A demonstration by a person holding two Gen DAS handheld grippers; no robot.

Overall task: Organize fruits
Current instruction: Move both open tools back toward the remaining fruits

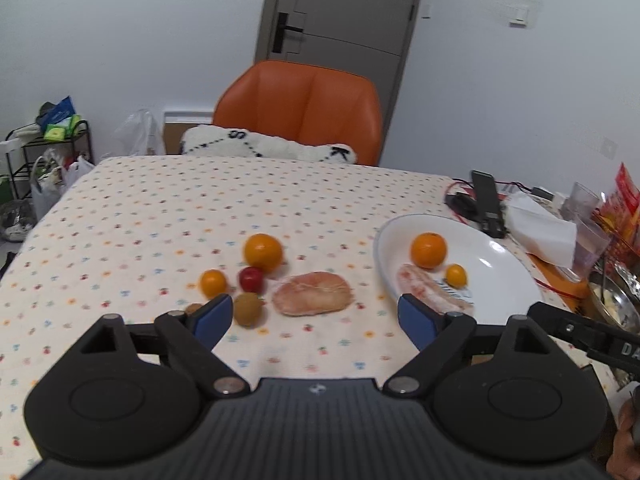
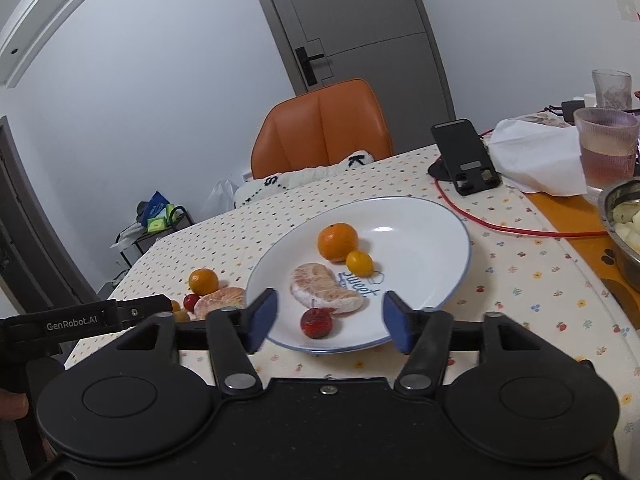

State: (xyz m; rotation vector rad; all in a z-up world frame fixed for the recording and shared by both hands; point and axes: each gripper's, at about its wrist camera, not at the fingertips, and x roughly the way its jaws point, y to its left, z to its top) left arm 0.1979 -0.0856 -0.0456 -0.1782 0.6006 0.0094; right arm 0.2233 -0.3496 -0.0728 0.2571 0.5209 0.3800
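A white plate (image 2: 424,236) holds an orange (image 2: 337,241), a small yellow fruit (image 2: 359,262), a peeled pomelo segment (image 2: 324,290) and a red fruit (image 2: 316,322). My right gripper (image 2: 329,318) hovers open over the plate's near rim, the red fruit between its fingers but apart from them. On the tablecloth to the left lie an orange (image 1: 263,252), a small orange fruit (image 1: 213,282), a red fruit (image 1: 251,279), a brown fruit (image 1: 249,309) and a second pomelo segment (image 1: 313,293). My left gripper (image 1: 314,320) is open just in front of them, holding nothing.
An orange chair (image 1: 304,112) with a white cushion (image 1: 264,145) stands at the table's far side. A phone (image 2: 466,160), red cable (image 2: 520,228), tissue (image 2: 536,156), glasses (image 2: 606,144) and a metal bowl (image 2: 624,232) crowd the right. A rack (image 1: 48,152) stands left.
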